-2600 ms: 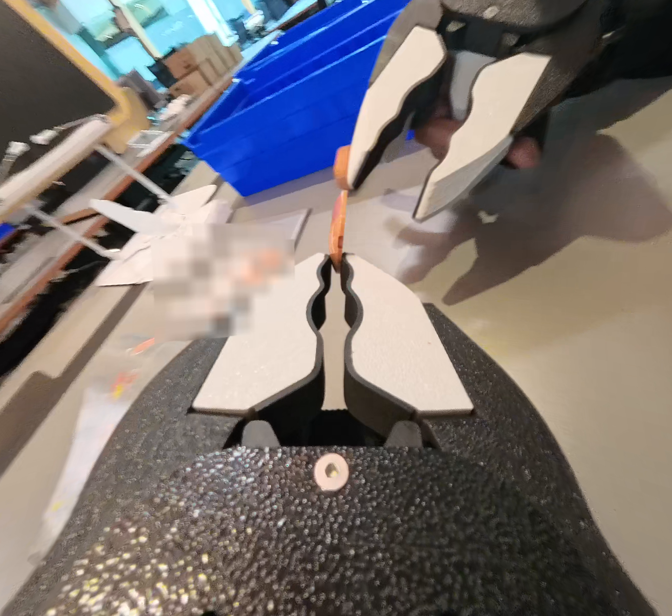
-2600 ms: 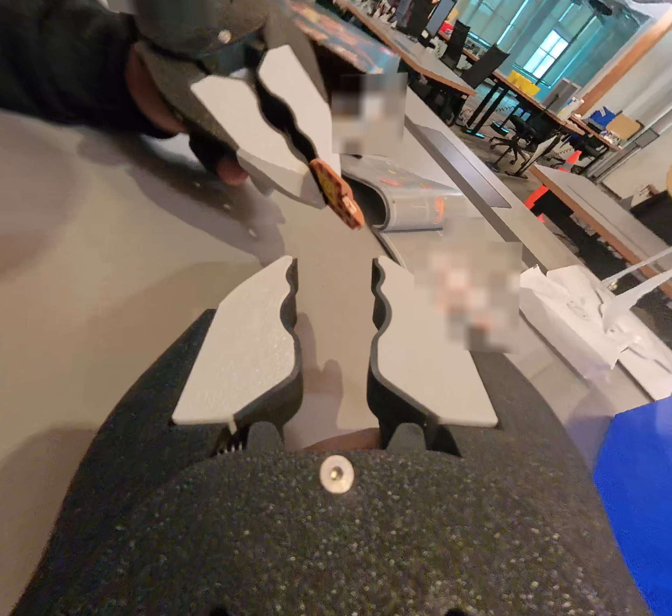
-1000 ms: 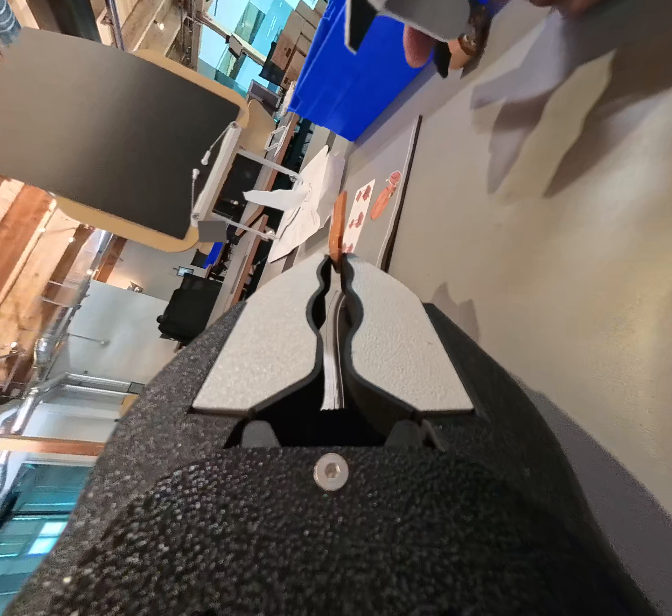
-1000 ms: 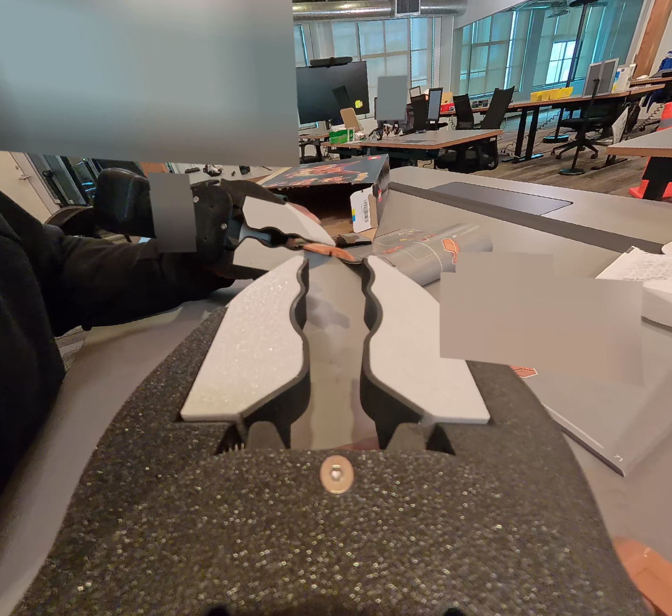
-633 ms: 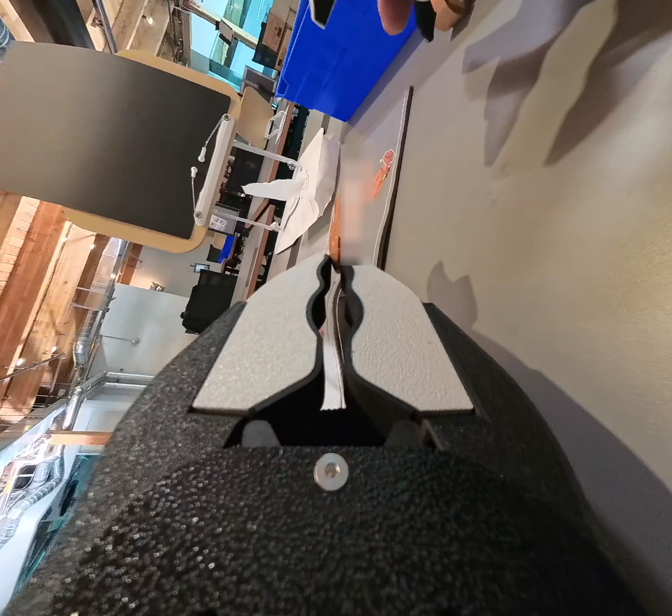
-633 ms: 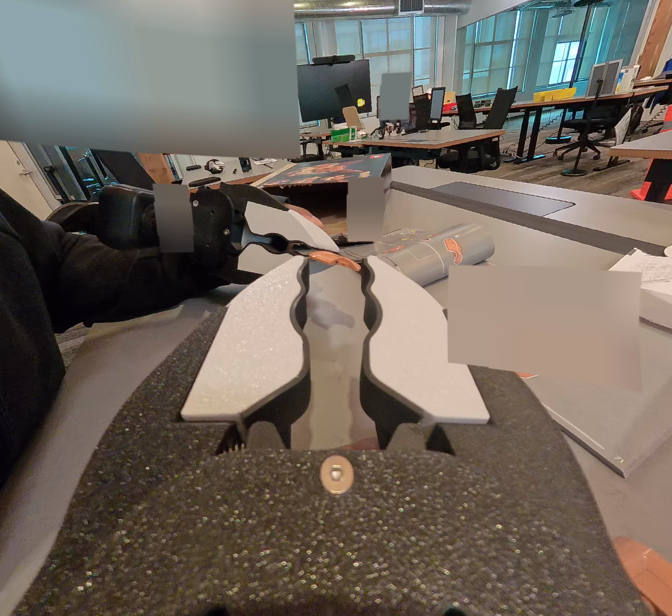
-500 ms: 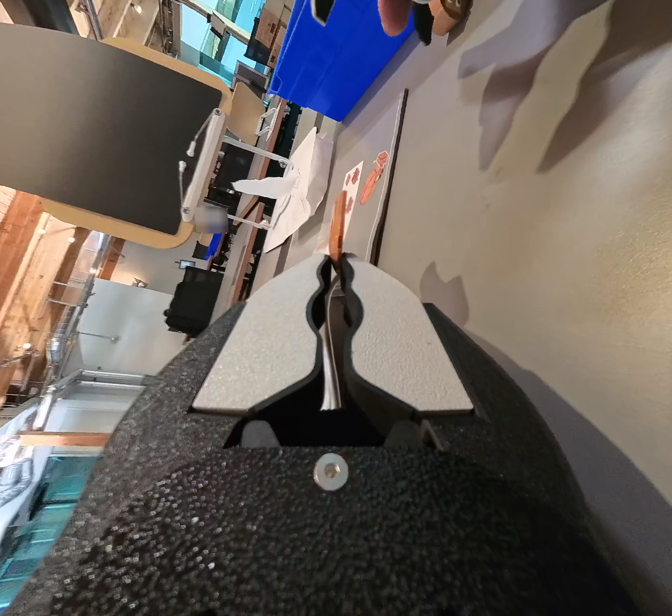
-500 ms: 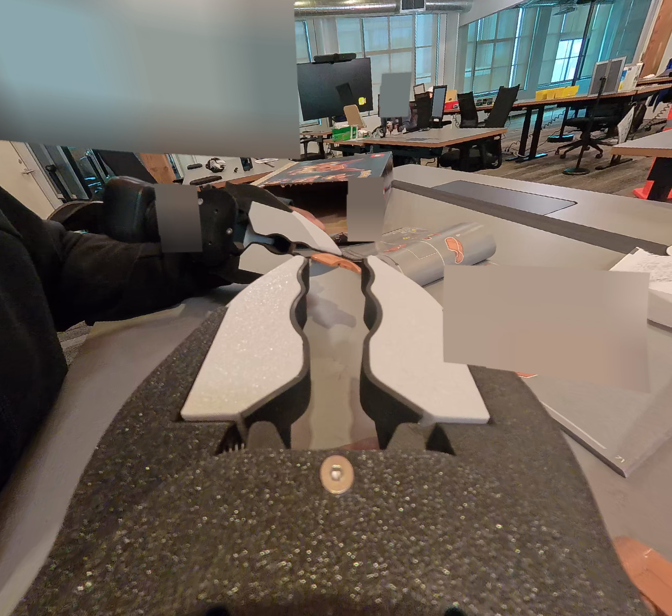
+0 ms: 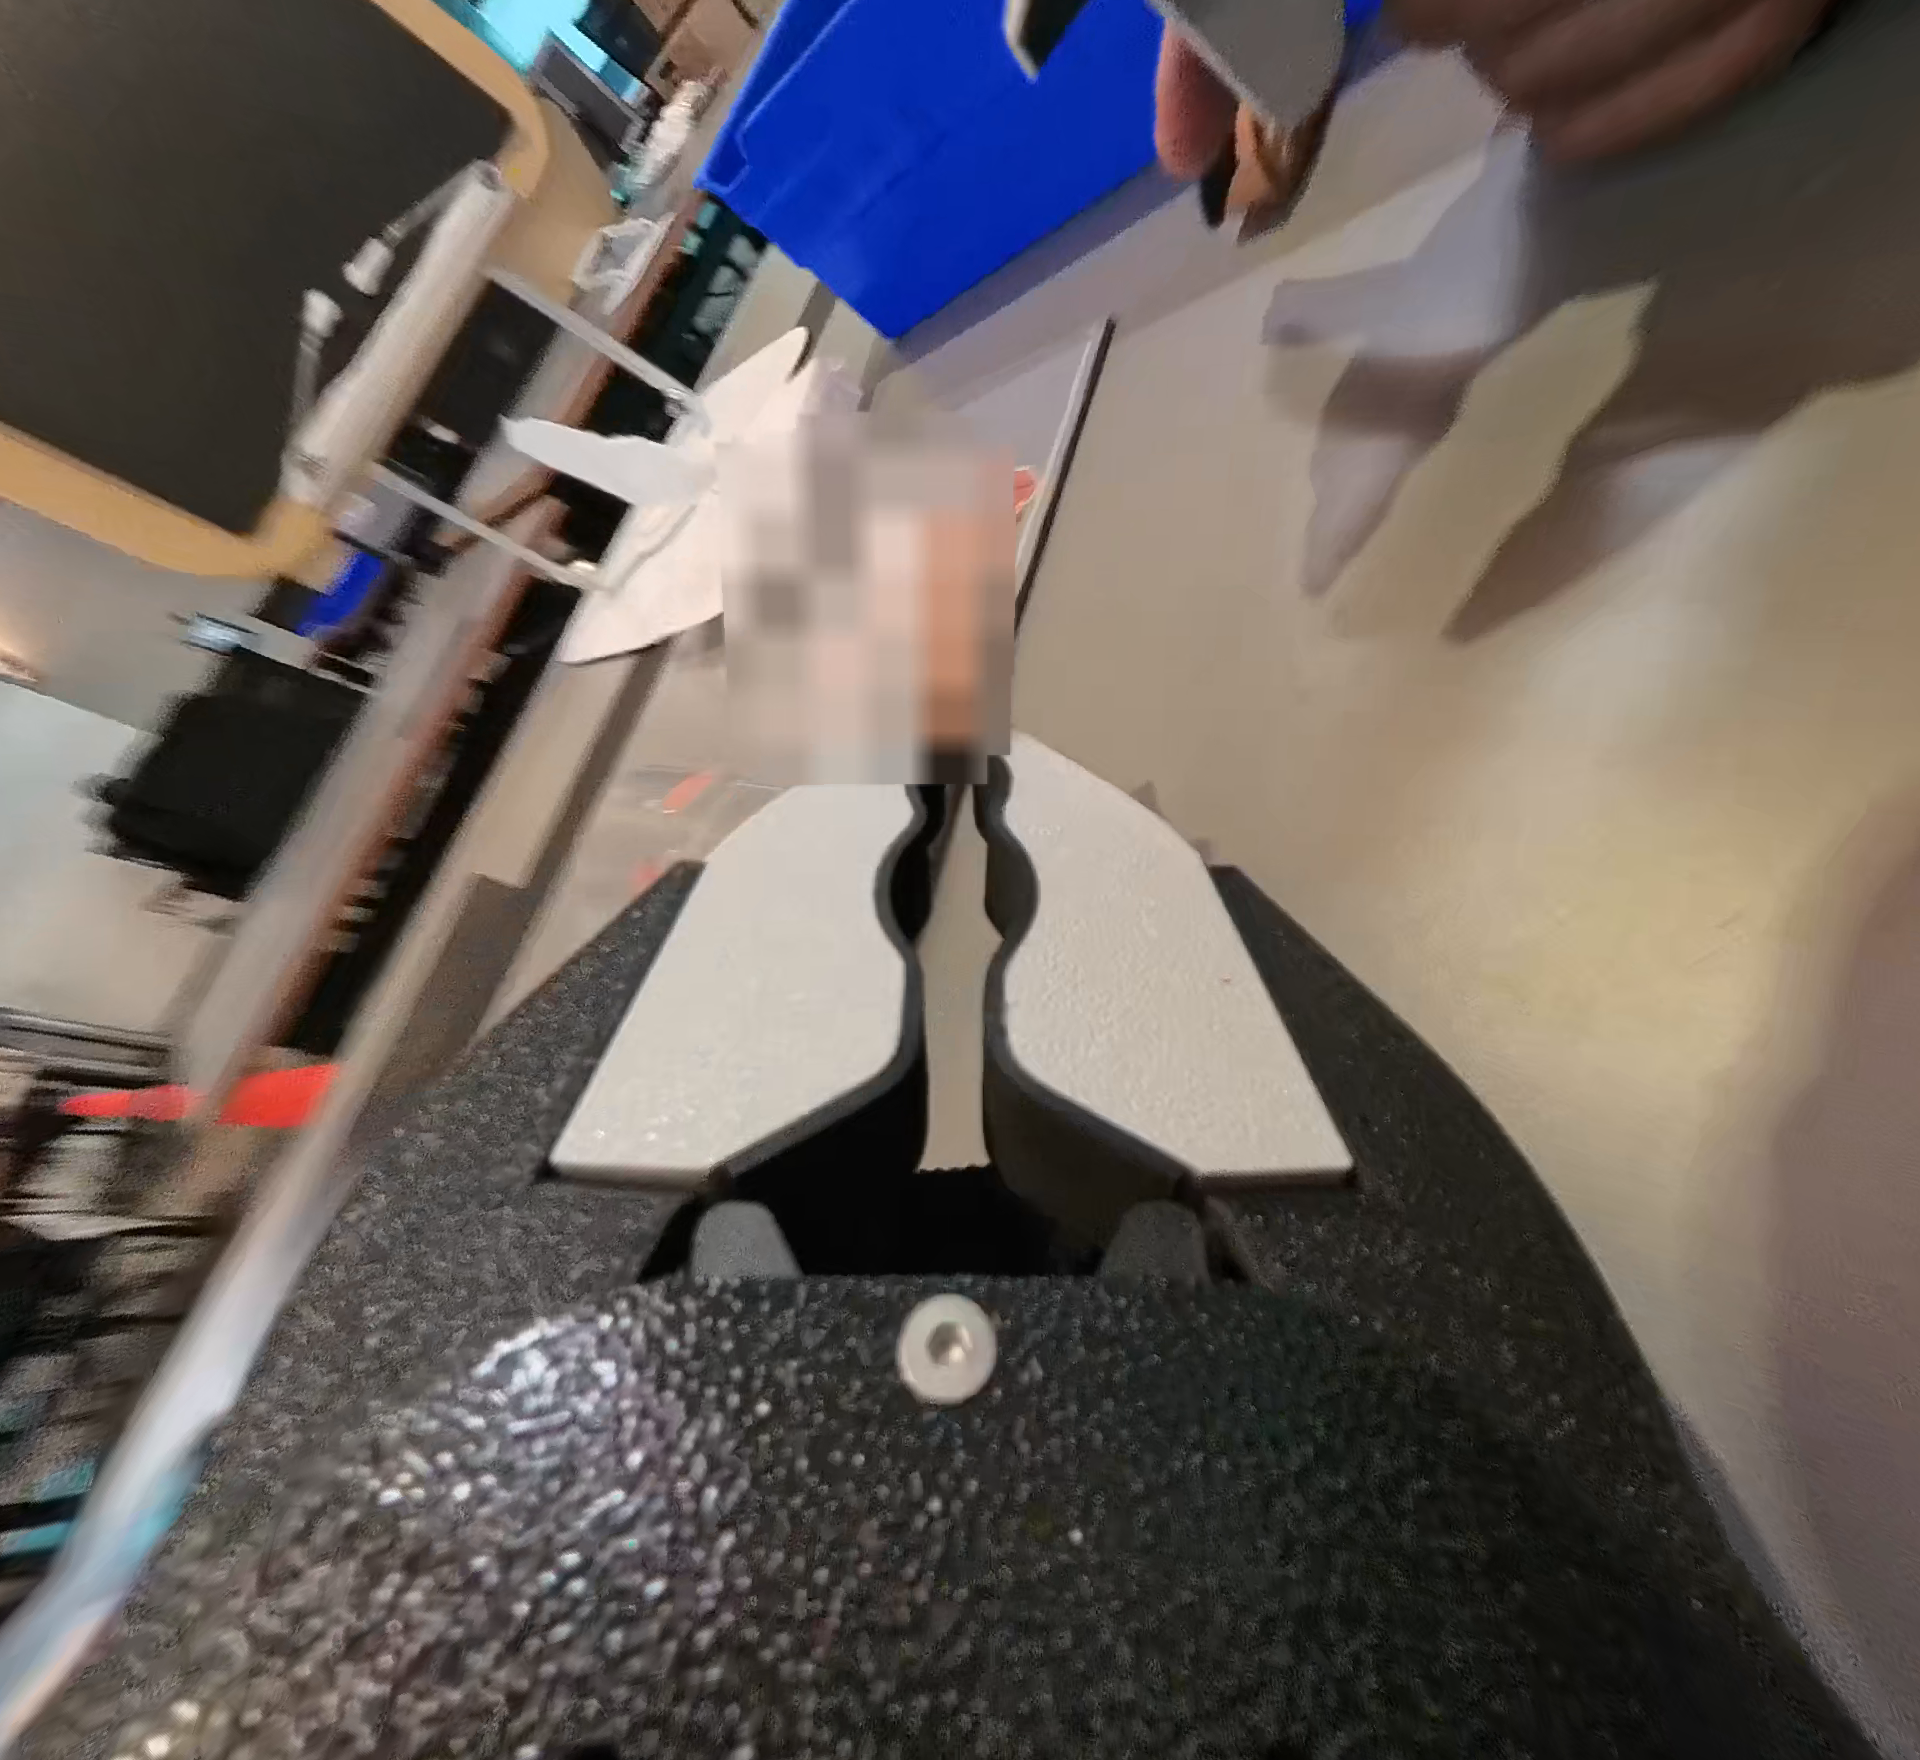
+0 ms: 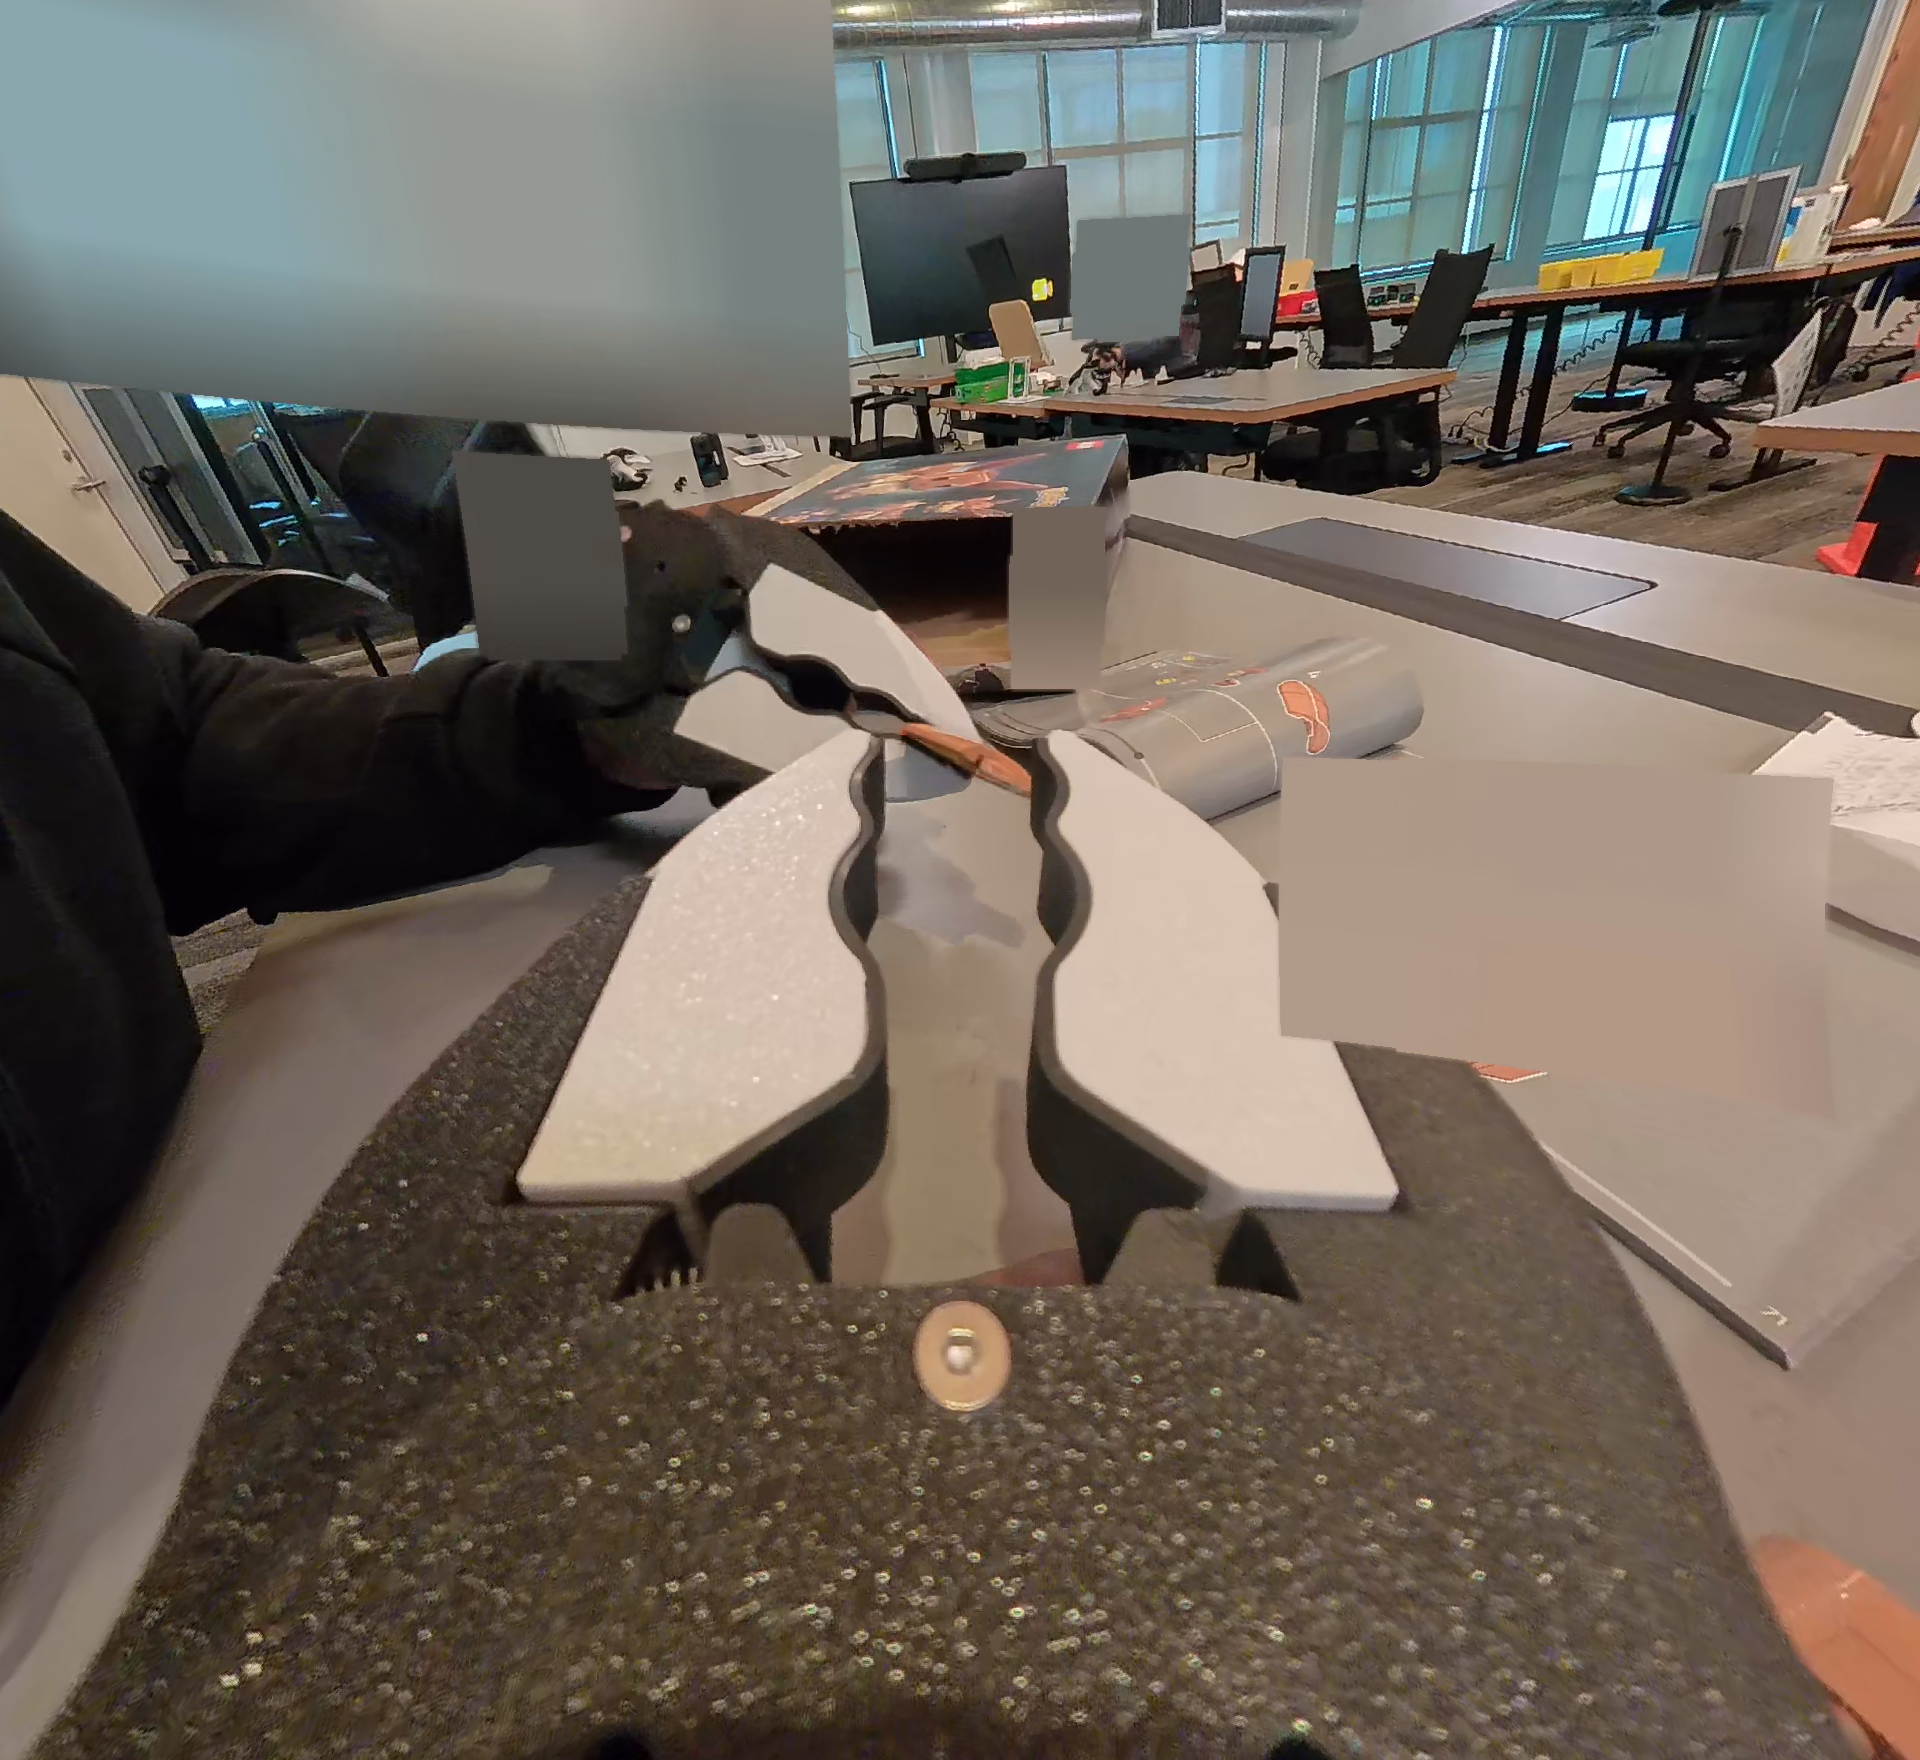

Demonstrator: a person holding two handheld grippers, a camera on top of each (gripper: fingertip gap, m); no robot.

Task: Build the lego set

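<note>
left tool (image 10: 894, 723) tilted since earlier | clamps orange piece (image 10: 971, 756) | right tool (image 10: 956, 765) open beside it

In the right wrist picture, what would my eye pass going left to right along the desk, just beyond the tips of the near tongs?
Black sleeve → the other tongs, shut on a flat orange-brown piece → curled grey booklet → white papers at the right edge.
</note>
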